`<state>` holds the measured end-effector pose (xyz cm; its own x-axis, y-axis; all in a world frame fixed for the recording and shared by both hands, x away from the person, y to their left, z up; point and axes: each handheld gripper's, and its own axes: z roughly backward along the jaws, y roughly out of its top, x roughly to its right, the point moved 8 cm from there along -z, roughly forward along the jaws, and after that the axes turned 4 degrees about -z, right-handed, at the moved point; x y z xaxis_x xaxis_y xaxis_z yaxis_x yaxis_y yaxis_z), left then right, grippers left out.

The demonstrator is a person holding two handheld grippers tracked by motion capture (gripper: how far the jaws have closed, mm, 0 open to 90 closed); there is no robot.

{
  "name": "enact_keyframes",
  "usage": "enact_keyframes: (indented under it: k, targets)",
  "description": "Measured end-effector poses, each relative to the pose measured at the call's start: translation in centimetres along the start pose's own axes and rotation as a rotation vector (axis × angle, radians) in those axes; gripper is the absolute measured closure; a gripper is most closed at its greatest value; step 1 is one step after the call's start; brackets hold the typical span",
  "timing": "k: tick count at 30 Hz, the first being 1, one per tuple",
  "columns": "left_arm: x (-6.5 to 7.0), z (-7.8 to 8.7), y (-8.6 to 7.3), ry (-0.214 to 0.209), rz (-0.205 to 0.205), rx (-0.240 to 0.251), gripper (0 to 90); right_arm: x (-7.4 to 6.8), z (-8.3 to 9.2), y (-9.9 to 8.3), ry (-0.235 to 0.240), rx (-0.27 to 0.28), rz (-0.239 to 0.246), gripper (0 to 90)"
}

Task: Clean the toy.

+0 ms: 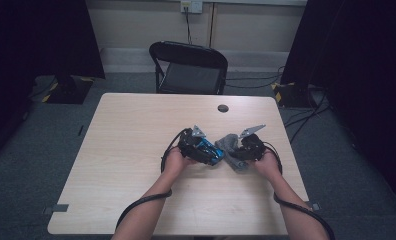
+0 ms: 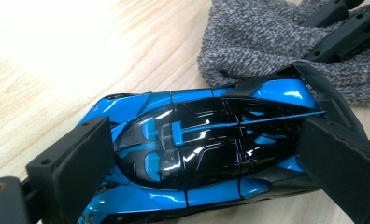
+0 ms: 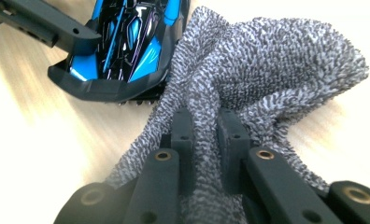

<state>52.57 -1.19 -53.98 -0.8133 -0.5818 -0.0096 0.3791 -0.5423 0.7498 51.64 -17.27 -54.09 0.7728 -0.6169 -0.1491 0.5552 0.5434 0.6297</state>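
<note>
left gripper view: glossy blue-black toy car clamped between fingers; right gripper pinching grey knit cloth.

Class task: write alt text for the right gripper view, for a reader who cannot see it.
The right gripper pinches a fold of grey knitted cloth between its two black jaws on a pale wooden table. Behind, a glossy blue and black toy car touches the cloth.
</note>
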Motion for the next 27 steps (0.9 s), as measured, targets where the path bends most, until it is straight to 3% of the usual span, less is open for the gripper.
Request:
enact_keyframes:
  k: [27]
  targets:
    - [0.0, 0.0, 0.0, 0.001, -0.001, 0.001, 3.5, -0.8, 1.9, -2.0, 0.019, 0.01, -0.014, 79.8]
